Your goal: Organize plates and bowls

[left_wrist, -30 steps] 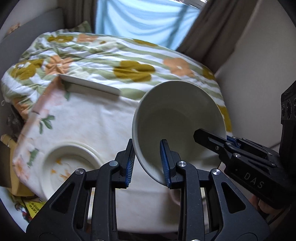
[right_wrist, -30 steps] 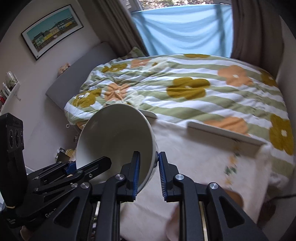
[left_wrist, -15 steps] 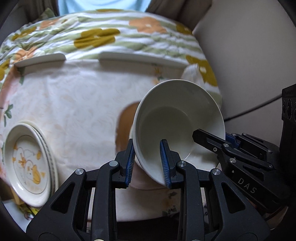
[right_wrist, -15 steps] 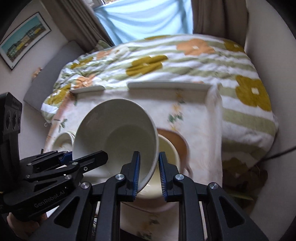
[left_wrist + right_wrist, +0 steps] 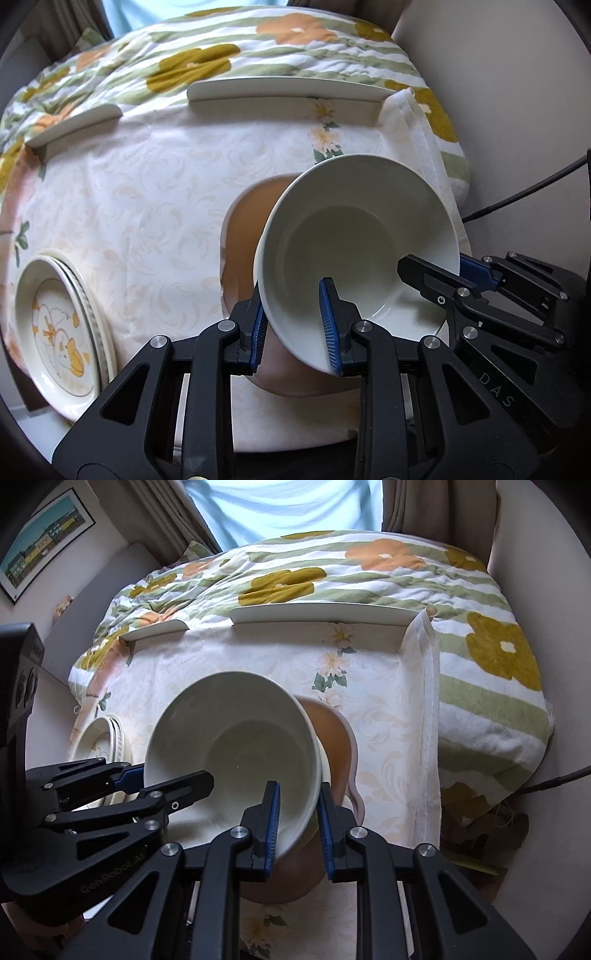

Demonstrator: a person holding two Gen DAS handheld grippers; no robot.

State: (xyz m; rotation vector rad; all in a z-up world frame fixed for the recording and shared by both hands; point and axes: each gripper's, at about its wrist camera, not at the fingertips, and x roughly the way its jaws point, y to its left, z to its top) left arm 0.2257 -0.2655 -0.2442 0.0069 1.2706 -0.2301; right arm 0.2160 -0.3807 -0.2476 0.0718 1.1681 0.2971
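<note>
White bowl (image 5: 354, 251) sits centre-right in the left wrist view, tilted, mouth toward the camera. Left gripper (image 5: 293, 325) is clamped on its near rim, one pad inside, one outside. Right gripper (image 5: 297, 814) is clamped on the opposite rim, lower centre of its own view. A brown bowl (image 5: 243, 236) lies directly beneath on the tablecloth (image 5: 147, 192). Stacked plates (image 5: 61, 332) rest at lower left, well apart.
</note>
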